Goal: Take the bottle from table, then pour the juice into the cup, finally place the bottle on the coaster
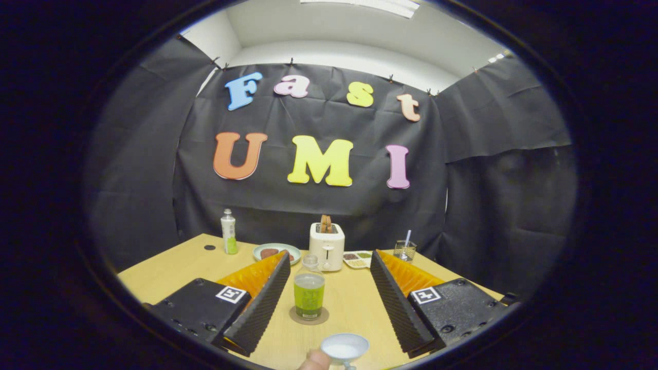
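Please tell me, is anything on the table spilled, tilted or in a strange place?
Nothing stands out. The bottle stands upright on the coaster, between the open fingers of the tool, untouched. The cup sits nearer, beside a fingertip. No spill shows on the table.

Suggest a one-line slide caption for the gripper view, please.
Open tongs frame the juice bottle standing on its coaster, white cup nearest.
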`<state>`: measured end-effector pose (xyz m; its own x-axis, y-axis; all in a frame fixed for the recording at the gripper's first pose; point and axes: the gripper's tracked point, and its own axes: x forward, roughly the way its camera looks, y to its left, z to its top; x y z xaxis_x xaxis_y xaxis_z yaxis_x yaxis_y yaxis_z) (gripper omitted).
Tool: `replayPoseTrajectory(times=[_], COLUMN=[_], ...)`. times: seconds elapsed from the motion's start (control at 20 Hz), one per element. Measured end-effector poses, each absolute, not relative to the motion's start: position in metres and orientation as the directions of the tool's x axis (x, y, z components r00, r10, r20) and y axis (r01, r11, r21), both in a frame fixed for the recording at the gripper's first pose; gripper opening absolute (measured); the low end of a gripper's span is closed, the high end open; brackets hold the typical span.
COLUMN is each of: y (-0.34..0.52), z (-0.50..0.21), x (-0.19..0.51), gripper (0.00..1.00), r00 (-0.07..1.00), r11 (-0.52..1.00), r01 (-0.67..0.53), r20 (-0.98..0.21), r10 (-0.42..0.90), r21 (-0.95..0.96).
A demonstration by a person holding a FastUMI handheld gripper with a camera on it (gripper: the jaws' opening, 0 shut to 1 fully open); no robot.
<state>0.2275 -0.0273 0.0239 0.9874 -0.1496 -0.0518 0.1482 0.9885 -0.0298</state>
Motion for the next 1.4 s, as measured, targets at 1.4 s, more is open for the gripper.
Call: replayPoseTrajectory(times=[1.4], y=[-0.020], z=[0.006], x=[0.019], gripper=[1.00], r00=[0.992], r11=[0.992], r01=[0.083], r20=[-0.083], r10=[-0.091], r21=[-0.100])
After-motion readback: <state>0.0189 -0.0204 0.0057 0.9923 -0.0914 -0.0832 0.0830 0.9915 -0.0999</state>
